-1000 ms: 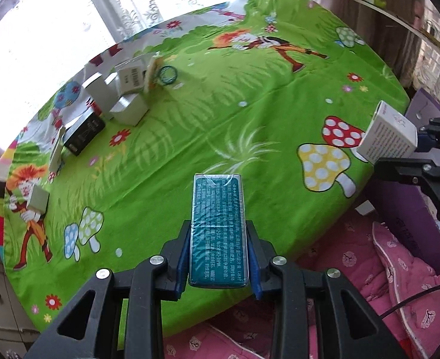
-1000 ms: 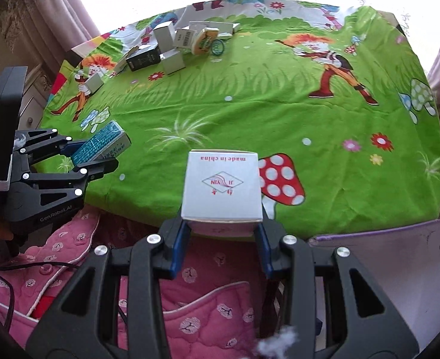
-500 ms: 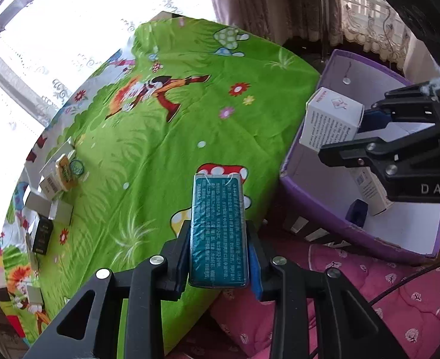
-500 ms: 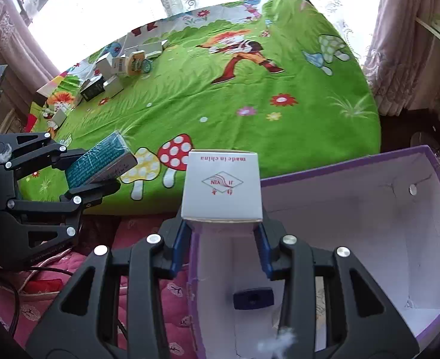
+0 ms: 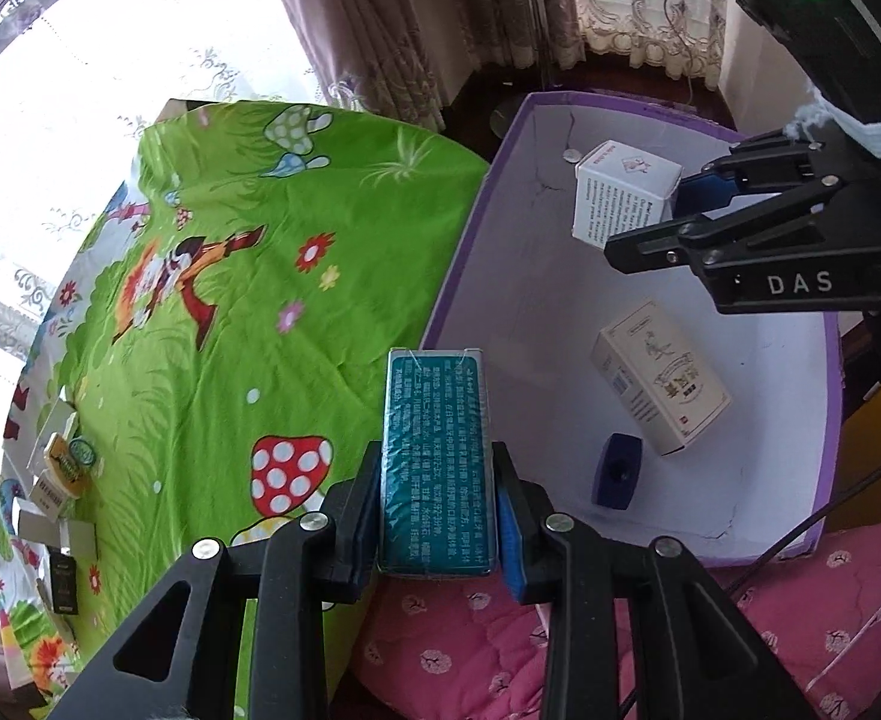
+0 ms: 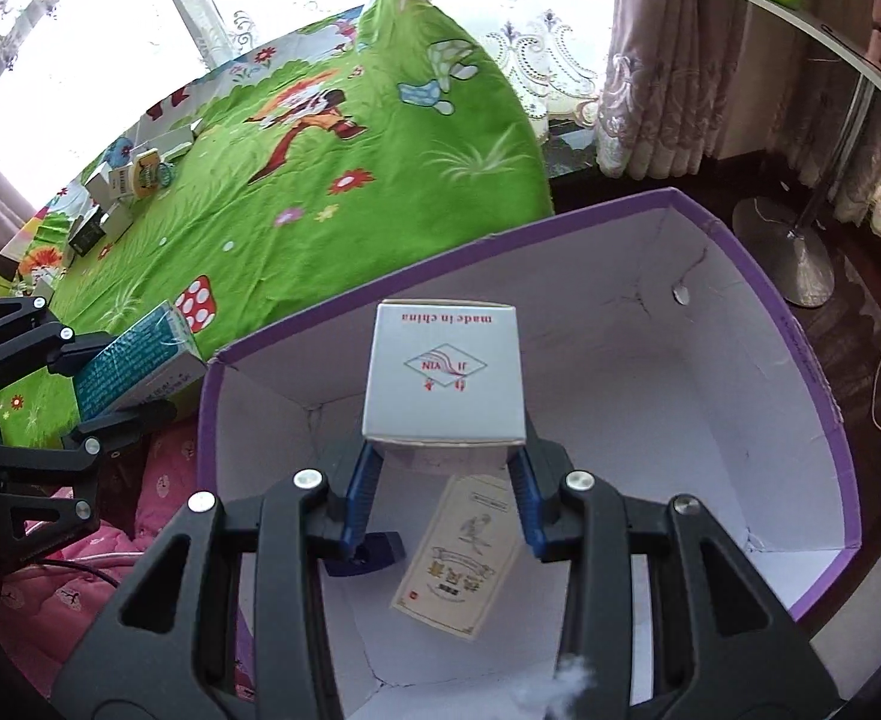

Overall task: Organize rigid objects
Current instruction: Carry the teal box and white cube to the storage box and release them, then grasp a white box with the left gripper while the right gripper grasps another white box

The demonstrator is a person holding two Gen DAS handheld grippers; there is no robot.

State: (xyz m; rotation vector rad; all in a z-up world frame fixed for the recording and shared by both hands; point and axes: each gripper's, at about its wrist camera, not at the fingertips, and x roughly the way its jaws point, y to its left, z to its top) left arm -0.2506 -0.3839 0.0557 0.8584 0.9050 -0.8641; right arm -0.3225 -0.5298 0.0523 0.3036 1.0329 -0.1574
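Note:
My left gripper (image 5: 437, 504) is shut on a teal box (image 5: 437, 462) and holds it at the near-left rim of a purple box with a white inside (image 5: 500, 276). My right gripper (image 6: 443, 480) is shut on a white box (image 6: 445, 378) marked "made in china" and holds it over the open purple box (image 6: 800, 336). A cream printed carton (image 6: 461, 552) and a small dark blue item (image 5: 617, 471) lie on the purple box's floor. The right gripper with its white box (image 5: 623, 198) also shows in the left wrist view.
A table with a green cartoon cloth (image 5: 230, 312) stands left of the purple box. Several small boxes (image 6: 122, 192) sit at its far end. A pink quilt (image 5: 470, 648) lies below. Curtains and a metal stand base (image 6: 794, 252) are behind.
Both grippers have swung from the table to the purple box with their boxes still held. The right gripper now hangs over the box's inside; the left is at its rim.

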